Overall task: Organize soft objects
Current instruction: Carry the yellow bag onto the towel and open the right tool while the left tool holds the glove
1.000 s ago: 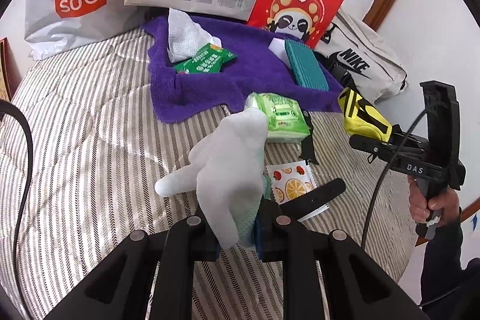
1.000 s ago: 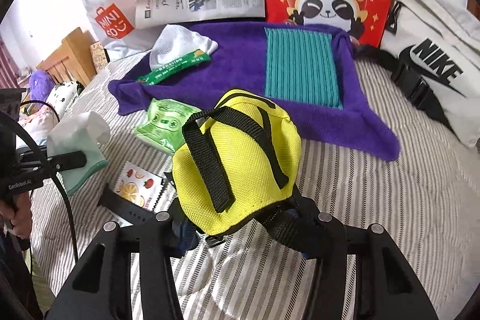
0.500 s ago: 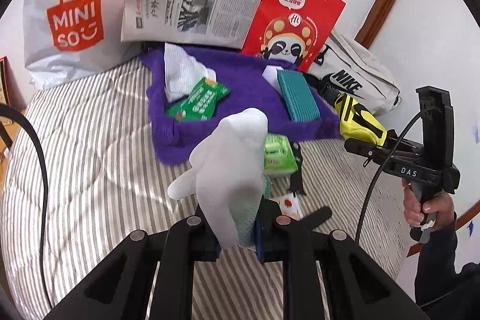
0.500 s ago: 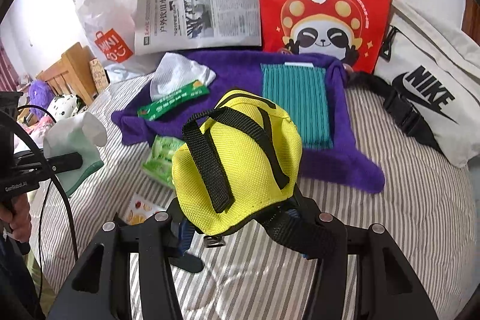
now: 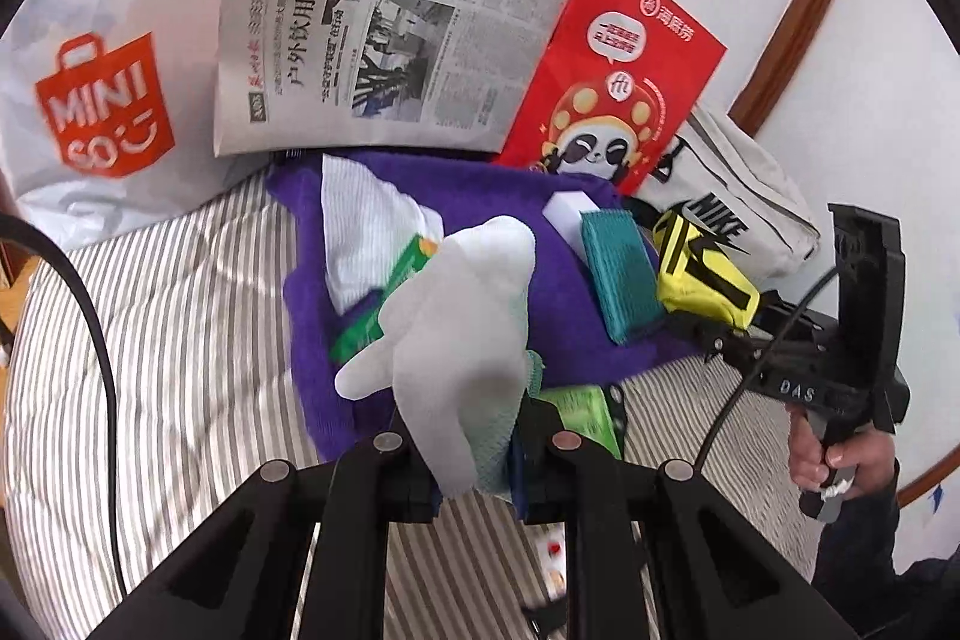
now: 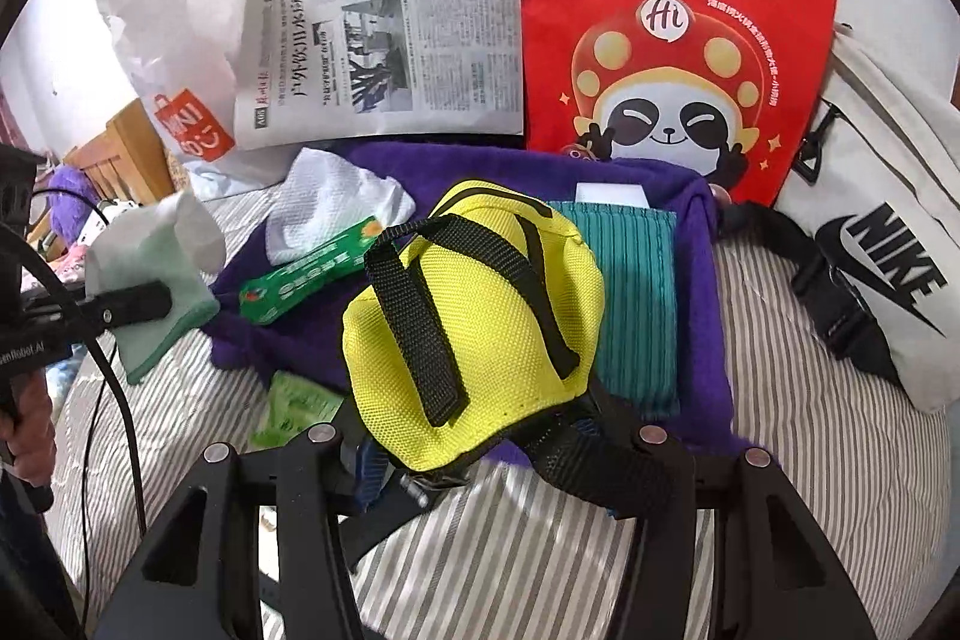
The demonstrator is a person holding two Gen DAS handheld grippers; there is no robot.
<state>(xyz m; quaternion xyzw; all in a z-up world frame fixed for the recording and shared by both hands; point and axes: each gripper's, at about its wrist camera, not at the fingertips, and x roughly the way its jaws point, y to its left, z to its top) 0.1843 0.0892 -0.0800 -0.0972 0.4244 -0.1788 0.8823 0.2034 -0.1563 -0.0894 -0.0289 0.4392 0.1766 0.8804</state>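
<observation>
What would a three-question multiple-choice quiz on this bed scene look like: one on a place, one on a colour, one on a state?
1. Where does the teal pad lie?
A. on the purple towel
B. inside the red bag
C. on the newspaper

2. What colour is the pouch in the right gripper?
A. red
B. yellow with black straps
C. white

3. What is the left gripper doing?
A. standing open and empty
B. lying flat on the bed
C. shut on a white cloth

Answers:
1 A, the pad rests on the towel in front of the bag.
2 B, yellow mesh fills the right view.
3 C, its jaws pinch the cloth's lower end.
</observation>
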